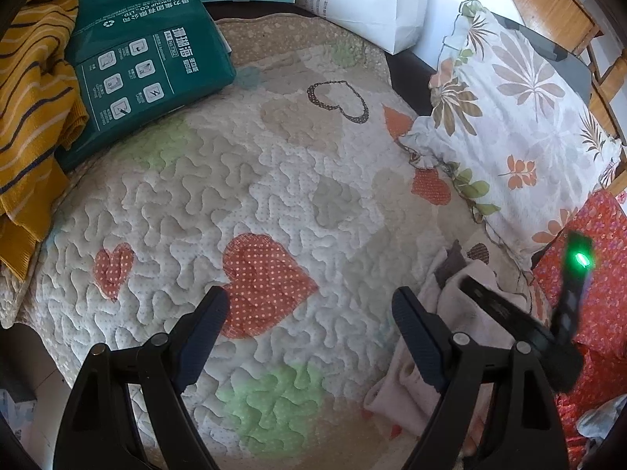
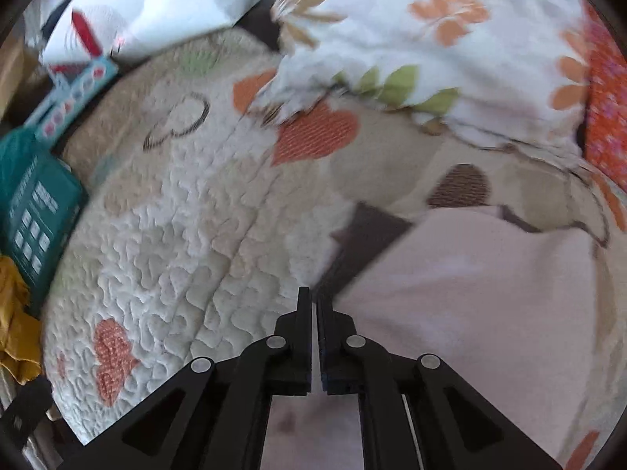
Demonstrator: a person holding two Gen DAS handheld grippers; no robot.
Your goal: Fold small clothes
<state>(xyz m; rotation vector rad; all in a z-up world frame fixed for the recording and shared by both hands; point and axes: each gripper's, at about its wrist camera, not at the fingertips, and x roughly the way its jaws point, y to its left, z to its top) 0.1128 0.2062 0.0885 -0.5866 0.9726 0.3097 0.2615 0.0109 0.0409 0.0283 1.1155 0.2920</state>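
Two grippers over the quilt (image 1: pixel 188 203): the left gripper (image 1: pixel 309 313) hangs spread wide, gripping nothing, while the right gripper (image 2: pixel 314 305) is pressed together, pinching the pale pink garment (image 2: pixel 470 274) lying crumpled near the floral pillow (image 1: pixel 517 117). Beyond, a green package (image 1: pixel 145 62).

Heart-patterned quilt (image 1: pixel 274 164), floral pillow (image 1: pixel 521 125), perhaps wooden chair (image 1: pixel 556 4).

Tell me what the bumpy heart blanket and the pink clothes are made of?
The heart blanket looks like quilted cotton, matte and padded: wavy stitching puffs it into bumps, with dotted fabric hearts sewn on. The pink clothes look like soft knit, maybe cotton jersey: smooth, unshiny, draping in gentle folds. The right hand-held gripper is shut on their edge; the blur leaves the weave unclear.
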